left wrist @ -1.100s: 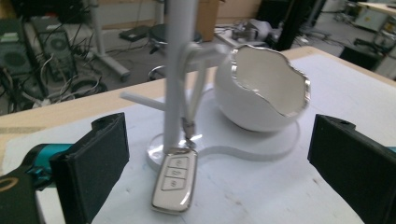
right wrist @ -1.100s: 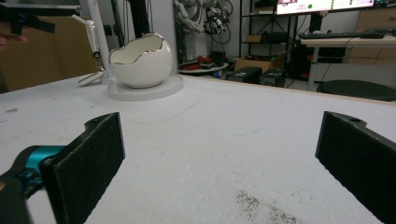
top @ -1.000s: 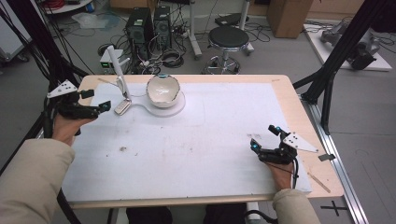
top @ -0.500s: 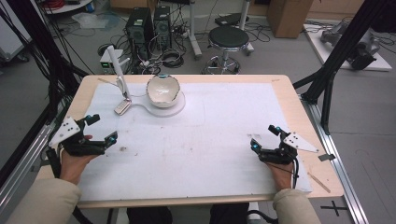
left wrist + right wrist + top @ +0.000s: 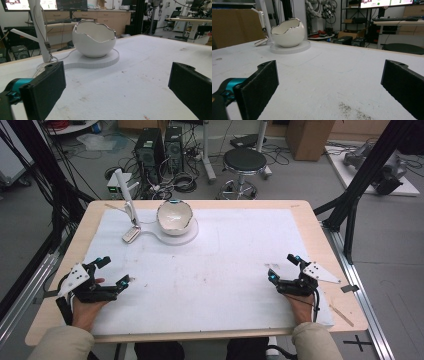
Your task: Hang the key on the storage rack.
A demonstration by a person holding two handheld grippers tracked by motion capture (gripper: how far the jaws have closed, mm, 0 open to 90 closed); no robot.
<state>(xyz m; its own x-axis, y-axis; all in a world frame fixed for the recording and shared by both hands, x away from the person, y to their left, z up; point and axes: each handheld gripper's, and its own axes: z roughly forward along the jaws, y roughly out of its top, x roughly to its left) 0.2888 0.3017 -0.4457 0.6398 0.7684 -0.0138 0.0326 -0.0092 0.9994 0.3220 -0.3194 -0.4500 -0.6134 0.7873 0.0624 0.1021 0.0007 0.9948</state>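
Both grippers, left gripper and right gripper, rest wide open and empty near the desk's front corners. No writing is readable on the eggshell-shaped bowl, whose round base it partly hides.

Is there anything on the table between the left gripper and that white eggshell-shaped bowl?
Nothing visible blocks it. The left gripper, jaws open, faces the white eggshell-shaped bowl across bare white table cover. The bowl sits on a round white base; a white stand rises beside it, off the direct line.
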